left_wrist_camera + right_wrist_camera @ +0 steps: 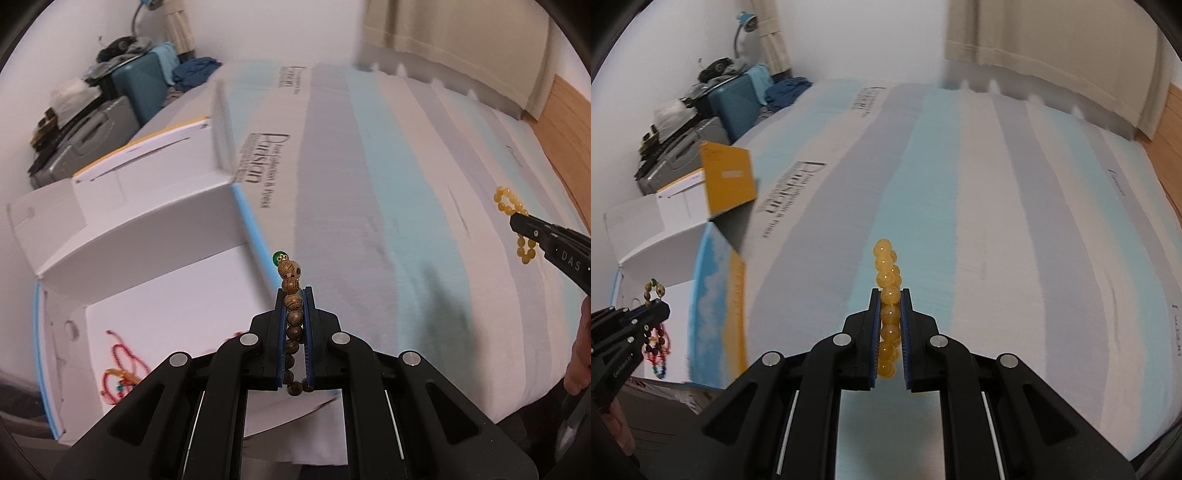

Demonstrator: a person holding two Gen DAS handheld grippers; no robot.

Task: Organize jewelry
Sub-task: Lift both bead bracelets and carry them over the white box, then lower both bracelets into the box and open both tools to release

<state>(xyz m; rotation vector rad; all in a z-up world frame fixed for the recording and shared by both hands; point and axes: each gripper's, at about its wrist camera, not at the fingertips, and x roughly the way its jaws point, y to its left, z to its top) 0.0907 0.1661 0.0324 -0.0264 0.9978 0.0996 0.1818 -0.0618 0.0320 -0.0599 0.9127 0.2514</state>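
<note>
- L gripper [294,295]: my jaws nearly closed, clamped on wooden bead bracelet [291,306]. Beads run up between the blue pads; green bead at the top sticks out past the tips, ctr of left wrist frame.
- R gripper [890,295]: jaws pinched tight on yellow bead bracelet [888,291]. Strand stands edge-on between the pads, top loop pokes above the tips, ctr of right wrist frame.
- Cross-check: in left wrist view, R gripper [517,223] enters at right edge w/ yellow beads looping above and below its tip. In right wrist view, L gripper [659,308] at lower left w/ wooden beads up top and darker beads hanging under it.
- Open cardboard box [155,295] at left of left wrist frame, white inside, blue edge, flaps up. Sits on the bed [388,184].
- Red cord jewelry [122,365] lies on box floor, lower left of left wrist frame; partly hidden by my gripper body.
- Bed cover = pale blue/grey/white stripes w/ printed text, fills most of both frames. Both bracelets held above it, not touching.
- Part of a hand [580,354] at right edge, left wrist view.
- Bkgd upper left: teal suitcase [738,99], grey cases, clothes pile, blue desk lamp [746,22]. Curtain [1052,44] upper right.
- Frames motion-blurred, esp. box edges.
</note>
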